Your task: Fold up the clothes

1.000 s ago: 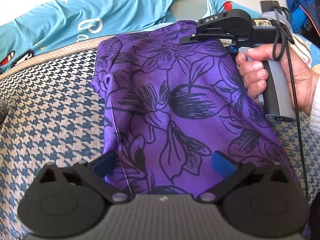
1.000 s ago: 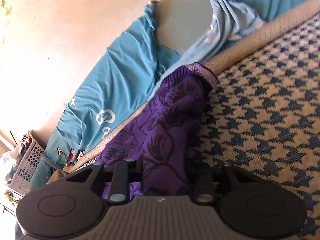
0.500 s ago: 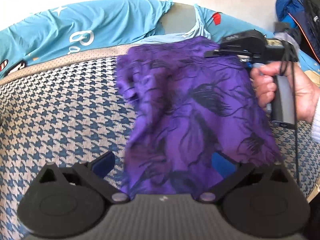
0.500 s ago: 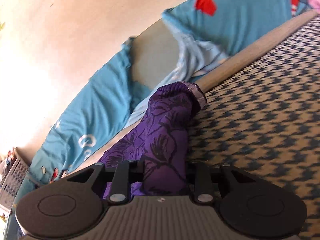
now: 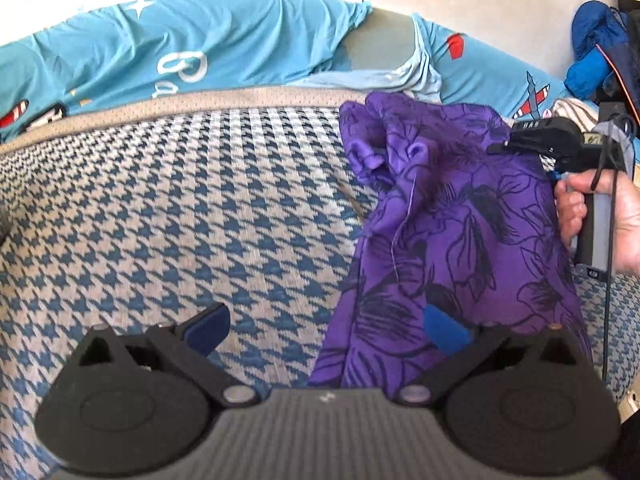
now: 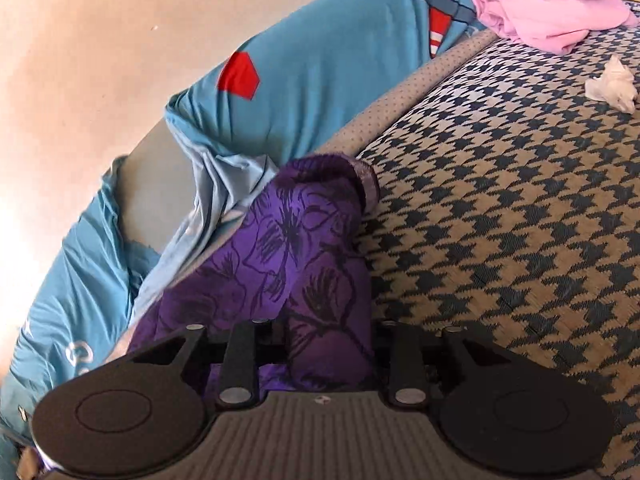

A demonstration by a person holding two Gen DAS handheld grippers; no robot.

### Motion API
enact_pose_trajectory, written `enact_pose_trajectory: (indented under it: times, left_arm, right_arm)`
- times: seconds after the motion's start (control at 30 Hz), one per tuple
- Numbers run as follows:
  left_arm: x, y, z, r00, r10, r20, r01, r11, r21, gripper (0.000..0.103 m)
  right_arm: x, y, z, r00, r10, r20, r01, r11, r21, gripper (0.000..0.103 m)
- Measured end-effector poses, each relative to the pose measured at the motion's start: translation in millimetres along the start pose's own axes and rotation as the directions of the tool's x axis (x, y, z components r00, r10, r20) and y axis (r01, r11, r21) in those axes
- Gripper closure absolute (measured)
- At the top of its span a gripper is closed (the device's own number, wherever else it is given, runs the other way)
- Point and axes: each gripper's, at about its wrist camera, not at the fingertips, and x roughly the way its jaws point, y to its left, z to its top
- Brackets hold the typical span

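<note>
Mid-fold: right hand-held gripper (image 6: 316, 344) clamps purple garment (image 5: 452, 240); left hand-held gripper (image 5: 324, 328) wide, empty. Next: left needs a free edge.

Blue-and-cream houndstooth cover (image 5: 208, 216) spread across the near surface, edged at its far side by a tan dotted border (image 5: 248, 98). Beyond the border, turquoise printed bedding (image 5: 224, 36) bunched against a pale wall (image 6: 100, 40). Far right, a dark blue bag (image 5: 596, 52). In the right wrist view, crumpled white tissue (image 6: 612, 84) lying on the houndstooth.
</note>
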Motion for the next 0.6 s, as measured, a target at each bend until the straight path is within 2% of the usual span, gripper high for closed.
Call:
enact_pose_trajectory:
  times: [0.2,0.4,0.6]
  left_arm:
    - [14.9,-7.4,-11.0,0.999,0.029,-0.038,-0.028,0.999,0.043,0.0]
    - [15.2,-10.6,-18.5,0.999,0.05,-0.017,-0.049,0.997,0.06,0.0]
    - [15.1,-10.1,-19.8,0.998,0.063,-0.012,-0.062,0.995,0.074,0.0]
  right_arm:
    - [-12.3,-11.7,8.7,0.999,-0.03,0.035,0.029,0.999,0.017,0.057]
    - [-38.9,-22.8,14.4,0.999,0.016,0.039,-0.018,0.999,0.039,0.053]
    - [-45.9,-38.0,17.7,0.998,0.05,0.035,-0.054,0.993,0.103,0.051]
